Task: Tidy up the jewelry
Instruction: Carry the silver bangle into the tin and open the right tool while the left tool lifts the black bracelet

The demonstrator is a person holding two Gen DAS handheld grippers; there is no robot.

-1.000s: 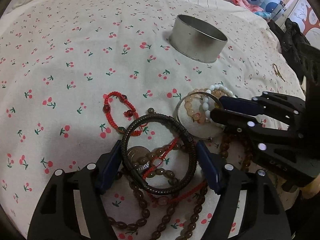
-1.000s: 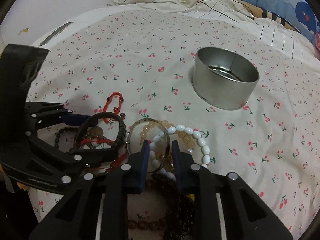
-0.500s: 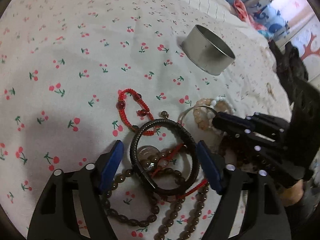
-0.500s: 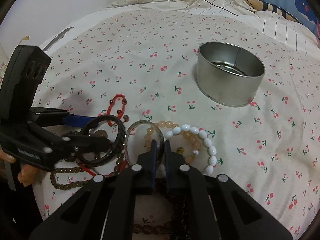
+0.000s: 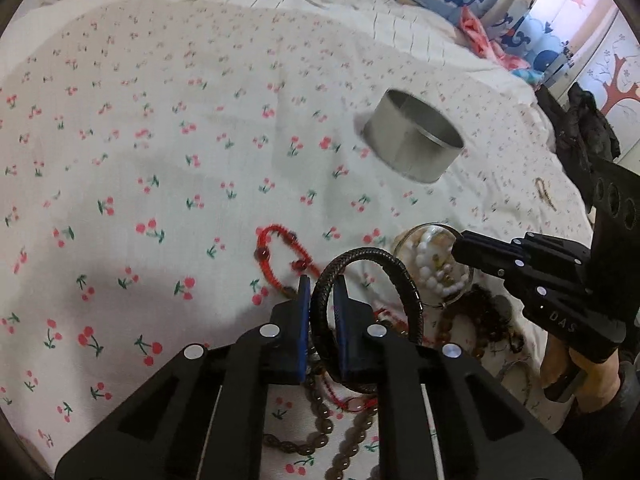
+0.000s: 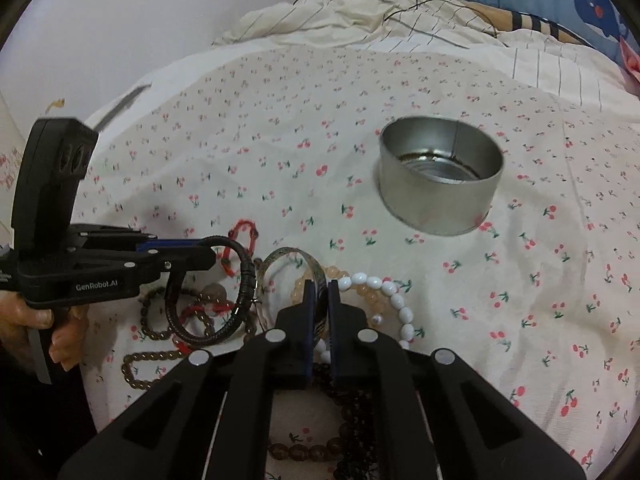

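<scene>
Left gripper (image 5: 322, 294): blue-padded jaws have just been closing and now pinch the black braided leather bangle (image 5: 376, 280) by its rim. The bangle stands tilted up off the cloth, its loop arcing ahead and to the right of the fingertips. From the right wrist camera the same bangle (image 6: 240, 280) hangs off the left gripper's (image 6: 208, 254) tip, lower edge down among the beads.

Right gripper (image 6: 318, 296): jaws pressed nearly together on the edge of a thin clear glass-like bangle (image 6: 292, 260), which stands upright straight ahead of the fingertips. In the left wrist view this gripper (image 5: 460, 246) reaches in from the right, holding that clear bangle (image 5: 434, 268).

Just right of the right gripper's tips: a white oval-bead bracelet (image 6: 394, 300), lying partly over a pale peach bead bracelet (image 6: 362, 290). Left of them, beyond the black bangle: a red woven cord bracelet with dark red beads (image 6: 242, 236), flat on the cloth; it shows ahead-left of the left gripper's fingers (image 5: 280, 256). Brown bead strands (image 6: 160, 328) lie heaped under and behind both grippers.

Round silver metal tin (image 6: 440, 176), open top, sits well ahead and right of the right gripper, apart from all the jewelry; seen far ahead-right of the left gripper (image 5: 414, 146). All rests on a white bedsheet printed with red cherries (image 6: 280, 168).
</scene>
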